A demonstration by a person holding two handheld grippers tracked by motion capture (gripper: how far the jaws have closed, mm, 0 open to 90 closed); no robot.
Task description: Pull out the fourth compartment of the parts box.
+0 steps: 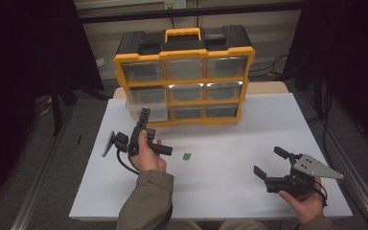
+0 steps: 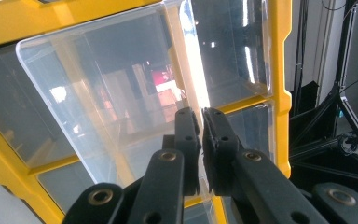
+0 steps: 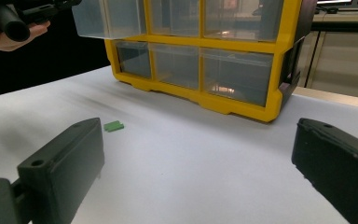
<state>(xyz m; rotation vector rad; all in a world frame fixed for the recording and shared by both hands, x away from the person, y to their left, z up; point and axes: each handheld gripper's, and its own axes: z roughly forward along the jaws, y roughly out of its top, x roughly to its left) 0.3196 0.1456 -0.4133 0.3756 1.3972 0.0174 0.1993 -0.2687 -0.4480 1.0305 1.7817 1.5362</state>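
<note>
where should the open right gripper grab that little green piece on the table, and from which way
Likely best from straight above: the green piece lies flat and low on the white table, with bare surface all round and no face to catch from the side. Bring the right gripper down with its fingers astride the piece's shorter width, closing on the two long edges.

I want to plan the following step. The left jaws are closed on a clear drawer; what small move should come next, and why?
Probably pull the clear drawer a little further out of the yellow organizer. The left gripper pinches its front wall, the drawer already sticks out, and a small green piece lies on the table, perhaps meant for it.
</note>
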